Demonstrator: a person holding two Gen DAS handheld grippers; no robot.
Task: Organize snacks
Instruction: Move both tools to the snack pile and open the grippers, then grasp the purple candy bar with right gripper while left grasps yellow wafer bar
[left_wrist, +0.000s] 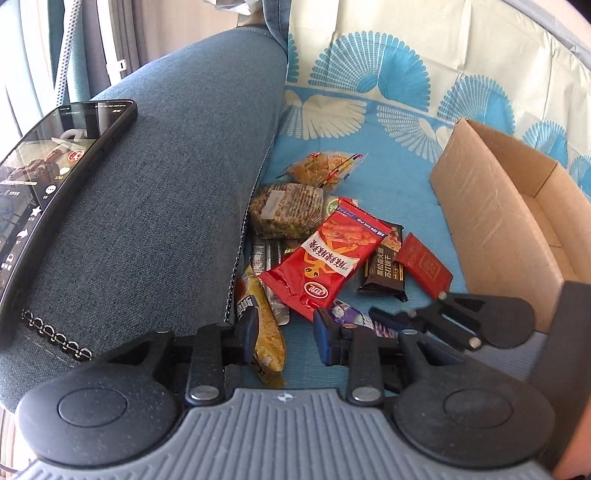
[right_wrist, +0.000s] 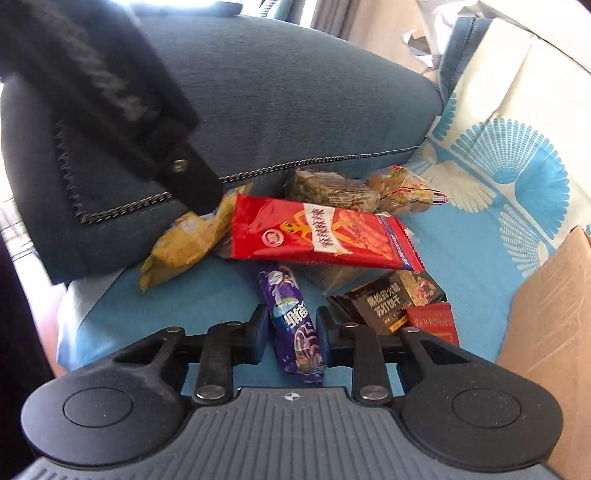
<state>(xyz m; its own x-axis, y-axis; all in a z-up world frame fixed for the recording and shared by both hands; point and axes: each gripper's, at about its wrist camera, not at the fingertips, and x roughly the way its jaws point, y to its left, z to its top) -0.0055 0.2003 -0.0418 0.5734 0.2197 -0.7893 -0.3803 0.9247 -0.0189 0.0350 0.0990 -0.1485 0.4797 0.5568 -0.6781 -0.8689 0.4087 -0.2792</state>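
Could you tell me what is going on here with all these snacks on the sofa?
A person holding a gripper in each hand is sorting a pile of snack packets on a blue patterned sofa cover. The right gripper has its fingers on either side of a purple snack packet, apparently gripping it. The left gripper is over the yellow snack packet, which lies by one finger, not gripped. The cardboard box beside the pile looks empty. A phone rests on the armrest.
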